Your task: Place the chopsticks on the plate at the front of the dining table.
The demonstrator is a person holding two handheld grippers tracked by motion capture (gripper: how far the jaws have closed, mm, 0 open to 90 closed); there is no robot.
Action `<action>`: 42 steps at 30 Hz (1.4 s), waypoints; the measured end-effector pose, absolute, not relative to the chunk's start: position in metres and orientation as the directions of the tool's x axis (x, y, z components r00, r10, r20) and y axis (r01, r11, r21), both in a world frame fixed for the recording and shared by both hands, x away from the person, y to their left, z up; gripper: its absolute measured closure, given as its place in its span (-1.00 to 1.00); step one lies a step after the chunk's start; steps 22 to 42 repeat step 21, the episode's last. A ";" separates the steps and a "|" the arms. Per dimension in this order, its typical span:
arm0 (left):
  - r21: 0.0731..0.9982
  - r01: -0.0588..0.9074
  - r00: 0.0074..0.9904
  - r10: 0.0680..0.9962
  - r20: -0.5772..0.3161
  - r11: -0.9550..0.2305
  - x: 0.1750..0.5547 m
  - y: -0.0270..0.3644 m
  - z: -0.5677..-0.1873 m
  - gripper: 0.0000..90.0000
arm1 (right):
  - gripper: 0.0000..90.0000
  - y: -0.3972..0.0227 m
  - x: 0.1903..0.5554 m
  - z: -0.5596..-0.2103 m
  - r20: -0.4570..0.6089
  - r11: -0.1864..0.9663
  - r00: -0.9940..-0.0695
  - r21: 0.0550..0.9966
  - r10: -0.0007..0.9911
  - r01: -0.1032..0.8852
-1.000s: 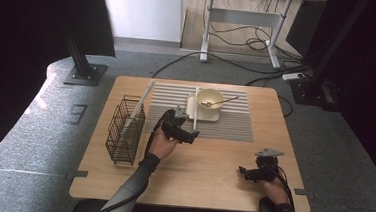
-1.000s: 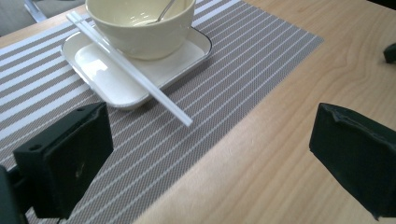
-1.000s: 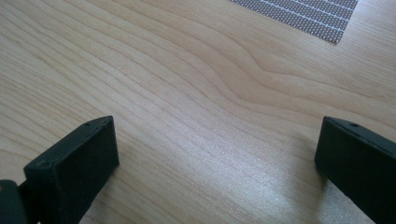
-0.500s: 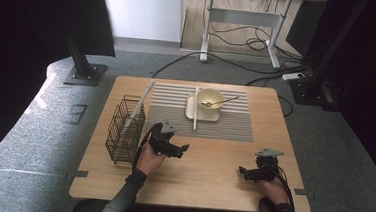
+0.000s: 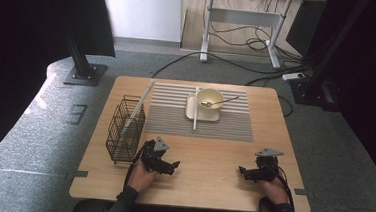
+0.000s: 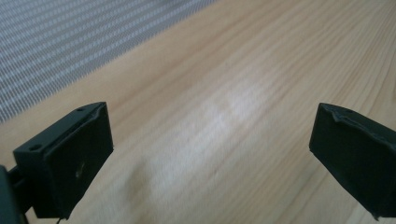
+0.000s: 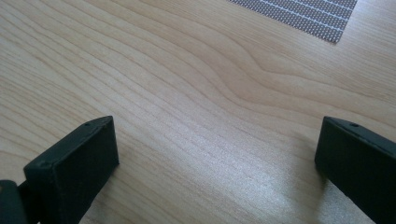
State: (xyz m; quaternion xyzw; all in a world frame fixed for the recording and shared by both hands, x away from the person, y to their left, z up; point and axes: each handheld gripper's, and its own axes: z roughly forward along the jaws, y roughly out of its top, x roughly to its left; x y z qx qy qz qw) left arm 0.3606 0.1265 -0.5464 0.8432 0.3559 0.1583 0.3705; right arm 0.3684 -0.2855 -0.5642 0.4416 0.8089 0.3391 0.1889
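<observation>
My left gripper [image 5: 172, 165] rests low over the wooden table [image 5: 210, 188] near its front left, jaws wide open with bare wood between them [image 6: 210, 154]. My right gripper [image 5: 244, 172] sits at the front right, also open over bare wood [image 7: 215, 163]. Farther back, a cream bowl [image 5: 210, 98] with a spoon [image 5: 221, 101] in it stands on a square white plate [image 5: 203, 115] on the grey striped mat [image 5: 170, 117]. A white stick [image 5: 195, 109] lies on the mat beside the plate.
A black wire basket [image 5: 125, 130] stands at the table's left side, just behind my left gripper, with a long pale slat [image 5: 143, 100] leaning from it. The mat's edge shows in both gripper views [image 6: 56, 46] [image 7: 308, 14]. Cables and desk legs lie on the floor beyond.
My left gripper has pulled back from the mat near the plate toward the front left of the table and come down low. The right gripper has stayed put.
</observation>
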 end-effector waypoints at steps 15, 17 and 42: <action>0.664 0.541 0.697 0.717 -0.009 -0.517 0.353 0.131 -0.559 -1.00 | -1.00 -0.285 0.368 -0.564 -0.006 0.379 -0.538 0.716 0.843 0.587; 0.664 0.541 0.697 0.717 -0.009 -0.517 0.353 0.131 -0.559 -1.00 | -1.00 -0.286 0.368 -0.564 -0.007 0.380 -0.538 0.716 0.843 0.586; 0.664 0.541 0.697 0.717 -0.009 -0.517 0.353 0.131 -0.559 -1.00 | -1.00 -0.286 0.368 -0.564 -0.008 0.381 -0.539 0.717 0.842 0.585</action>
